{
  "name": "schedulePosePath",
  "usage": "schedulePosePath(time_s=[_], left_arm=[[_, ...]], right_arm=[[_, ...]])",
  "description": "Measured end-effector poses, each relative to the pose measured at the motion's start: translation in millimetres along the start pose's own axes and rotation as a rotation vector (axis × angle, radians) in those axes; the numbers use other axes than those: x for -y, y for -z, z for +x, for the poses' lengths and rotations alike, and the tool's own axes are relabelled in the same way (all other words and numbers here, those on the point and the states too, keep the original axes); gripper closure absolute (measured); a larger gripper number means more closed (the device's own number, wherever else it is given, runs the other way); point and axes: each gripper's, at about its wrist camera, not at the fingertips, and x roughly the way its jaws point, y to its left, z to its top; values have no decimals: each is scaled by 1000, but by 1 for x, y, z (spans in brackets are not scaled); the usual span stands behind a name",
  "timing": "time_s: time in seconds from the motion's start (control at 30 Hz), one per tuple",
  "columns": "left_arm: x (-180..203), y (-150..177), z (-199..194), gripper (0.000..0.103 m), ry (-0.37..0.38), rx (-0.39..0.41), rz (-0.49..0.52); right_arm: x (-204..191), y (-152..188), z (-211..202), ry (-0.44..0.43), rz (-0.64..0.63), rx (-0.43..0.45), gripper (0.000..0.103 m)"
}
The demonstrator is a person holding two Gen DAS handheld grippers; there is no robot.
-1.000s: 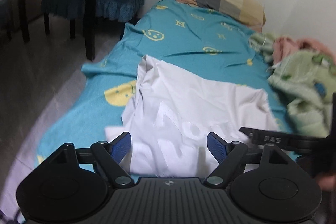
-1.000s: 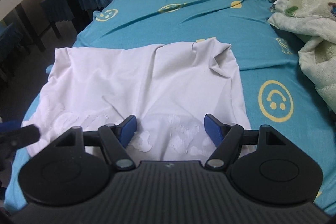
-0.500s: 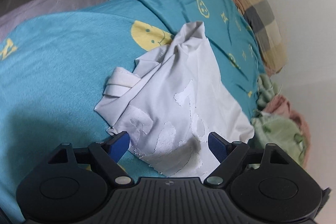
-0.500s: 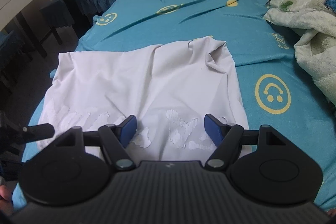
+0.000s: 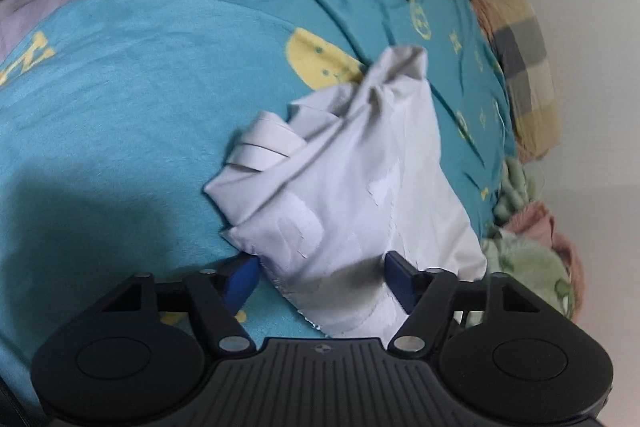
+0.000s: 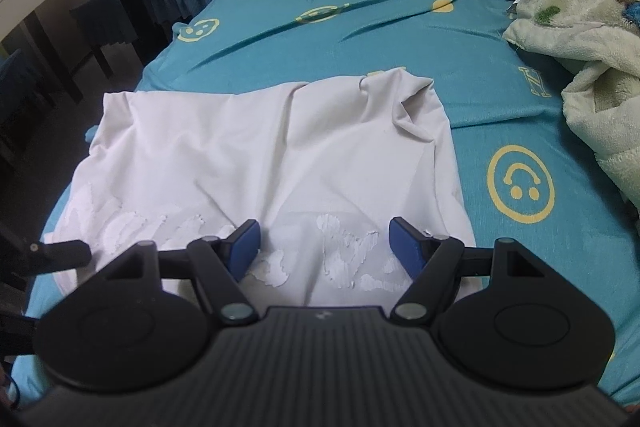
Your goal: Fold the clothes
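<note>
White shirt (image 6: pixel 276 163) is spread on the teal bed (image 6: pixel 360 27). Left gripper (image 5: pixel 324 281) fingers are closing around its bunched corner, cloth between them, not pinched yet. Right gripper (image 6: pixel 324 245) fingers stay spread just over the near hem.

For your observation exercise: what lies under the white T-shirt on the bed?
The teal bedsheet with yellow smileys lies under the white T-shirt. Whatever print or object the shirt covers cannot be seen.
</note>
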Motion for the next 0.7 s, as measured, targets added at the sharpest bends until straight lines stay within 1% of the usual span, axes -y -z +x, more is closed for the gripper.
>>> schedulePosePath(time_s=[0.1,0.17,0.2,0.23,0.37,0.43,0.47,0.5,0.53,0.57,0.63,0.67,0.7], left_arm=[[-5,-4,-3,48,14,17,-38],[-5,-7,-6,57,15,29,-30],[-2,-6,-8,60,19,40,-11],[1,-4,-9,65,29,51,10],[17,-1,-16,77,83,90,80],[24,0,-19,79,104,104,110],[27,0,-19,81,114,109,121],[30,0,-20,81,124,115,132],[33,1,-21,82,134,121,141],[34,2,-23,82,145,125,146],[36,4,-26,83,165,134,155],[36,5,-27,83,170,137,157],[36,6,-28,83,176,140,158]], right_arm=[[-1,0,-2,6,-5,4,30],[0,0,-3,6,-1,5,30],[0,-1,-6,10,6,20,30],[1,-3,-12,17,16,50,30],[6,-11,-37,45,58,171,30],[7,-17,-56,20,85,239,30],[9,-20,-64,-22,120,256,30],[12,-21,-70,-90,174,254,30],[16,-21,-74,-171,242,230,30],[21,-18,-73,-273,331,175,29],[30,-1,-57,-497,544,45,27],[32,9,-47,-588,654,-19,28],[32,22,-34,-654,767,-80,29]])
